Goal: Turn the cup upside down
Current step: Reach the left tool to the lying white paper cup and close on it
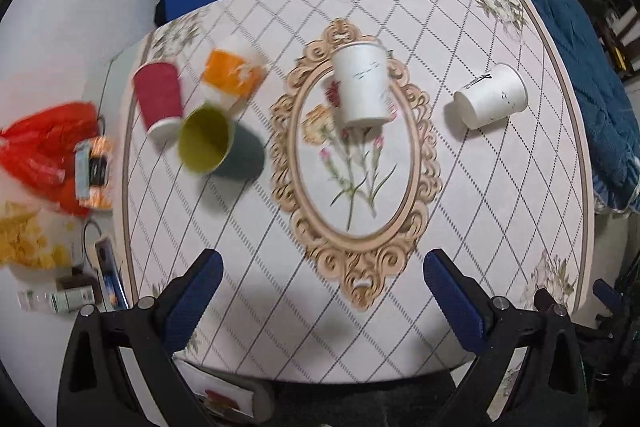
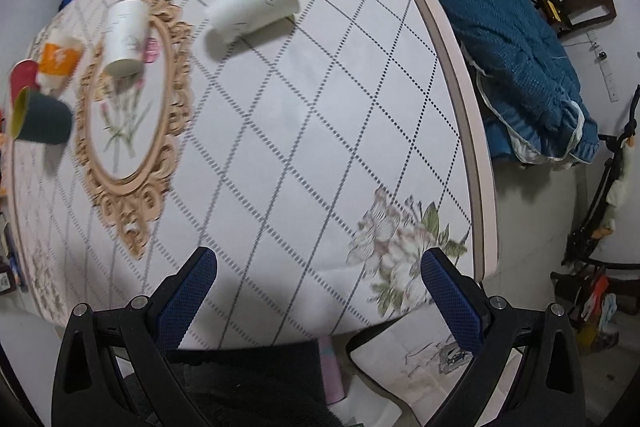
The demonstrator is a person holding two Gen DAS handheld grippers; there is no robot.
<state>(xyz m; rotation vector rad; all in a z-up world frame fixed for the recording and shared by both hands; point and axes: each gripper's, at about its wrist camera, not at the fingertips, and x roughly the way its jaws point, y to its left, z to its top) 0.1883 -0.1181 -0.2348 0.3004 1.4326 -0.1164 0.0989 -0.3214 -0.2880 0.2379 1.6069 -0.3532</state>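
All places here are given against the ornate oval frame (image 1: 356,163) printed in the middle of the table (image 1: 500,227).

Farthest left of it, off the table edge, lie a red plastic bag (image 1: 44,143) and a crumpled yellow wrapper (image 1: 24,239). On the table, well left of the frame, a red paper cup (image 1: 158,99) lies on its side. Just beside it is a dark mug with a yellow-green inside (image 1: 208,141), tipped over with its mouth toward the camera. An orange and white cup (image 1: 232,71) lies behind the mug, blurred.

A white paper cup (image 1: 362,85) lies over the upper rim of the frame, partly on the printed flowers; in the right wrist view (image 2: 124,37) its open mouth points toward the near edge. A second white paper cup (image 1: 490,101) lies on its side well right of the frame, seen also from the right wrist (image 2: 254,9), touching nothing else.

Beyond the right table edge is a blue quilt (image 2: 500,27).

The left gripper (image 1: 320,277) hovers over the near end of the frame, its blue-padded fingers spread wide with nothing between them. The right gripper (image 2: 318,273) hangs over the near right corner of the table, fingers likewise wide apart and holding nothing.
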